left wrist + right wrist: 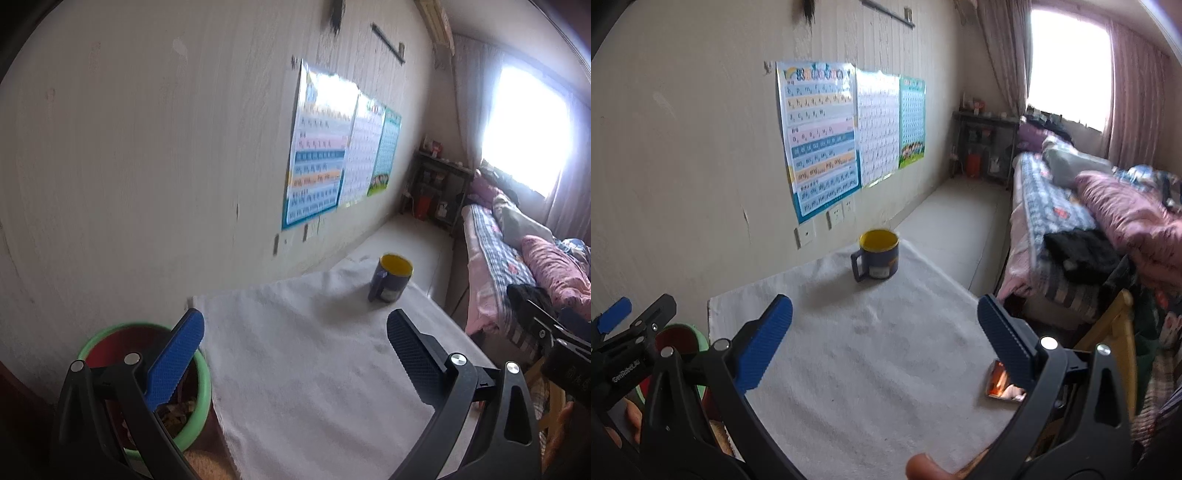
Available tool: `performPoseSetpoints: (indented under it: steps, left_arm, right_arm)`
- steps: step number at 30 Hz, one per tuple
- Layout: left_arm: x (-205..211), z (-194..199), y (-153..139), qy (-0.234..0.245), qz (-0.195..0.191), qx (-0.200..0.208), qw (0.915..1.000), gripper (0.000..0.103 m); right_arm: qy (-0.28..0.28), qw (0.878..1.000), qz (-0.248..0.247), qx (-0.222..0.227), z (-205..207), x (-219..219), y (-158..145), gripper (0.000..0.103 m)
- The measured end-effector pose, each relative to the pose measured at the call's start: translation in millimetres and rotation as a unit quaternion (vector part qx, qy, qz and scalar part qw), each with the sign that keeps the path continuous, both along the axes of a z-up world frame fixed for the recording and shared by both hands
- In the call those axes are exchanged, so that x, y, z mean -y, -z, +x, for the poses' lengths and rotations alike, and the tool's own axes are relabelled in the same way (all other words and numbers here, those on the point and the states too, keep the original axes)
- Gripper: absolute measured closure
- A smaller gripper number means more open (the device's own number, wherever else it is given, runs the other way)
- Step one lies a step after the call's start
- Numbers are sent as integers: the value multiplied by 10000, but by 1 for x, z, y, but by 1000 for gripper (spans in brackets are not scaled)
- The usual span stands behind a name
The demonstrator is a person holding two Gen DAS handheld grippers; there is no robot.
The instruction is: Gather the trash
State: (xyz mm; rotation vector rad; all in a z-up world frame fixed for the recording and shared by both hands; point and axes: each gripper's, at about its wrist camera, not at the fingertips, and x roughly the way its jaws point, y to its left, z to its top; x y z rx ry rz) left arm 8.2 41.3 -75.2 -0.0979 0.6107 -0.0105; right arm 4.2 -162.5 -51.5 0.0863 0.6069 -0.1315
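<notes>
A small shiny wrapper [1003, 384] with orange print lies on the white towel [871, 354] at its right edge, just under the right finger of my right gripper [884, 332], which is open and holds nothing. A green-rimmed red bin [192, 398] with scraps inside stands at the towel's left edge. My left gripper [295, 354] is open and empty, its blue left finger over the bin's rim. In the right wrist view the bin [679, 338] shows at far left behind the left gripper's body. The wrapper is hidden in the left wrist view.
A dark blue mug [877, 256] with a yellow inside stands at the towel's far end, also seen as the mug [391, 277] in the left wrist view. A wall with posters [820, 136] runs along the left. A bed [1089, 221] piled with bedding lies on the right.
</notes>
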Motion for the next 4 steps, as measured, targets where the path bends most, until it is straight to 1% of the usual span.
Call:
performPoseSetpoints:
  steps: [2, 4]
  left_arm:
    - [-4, 1, 9, -62, 81, -113, 9999, 8]
    - [-11, 1, 17, -99, 181, -242, 9995, 8]
  right_arm:
    - [-16, 9996, 215, -196, 12, 8, 24, 4]
    - [75, 9989, 191, -414, 27, 17, 58, 4]
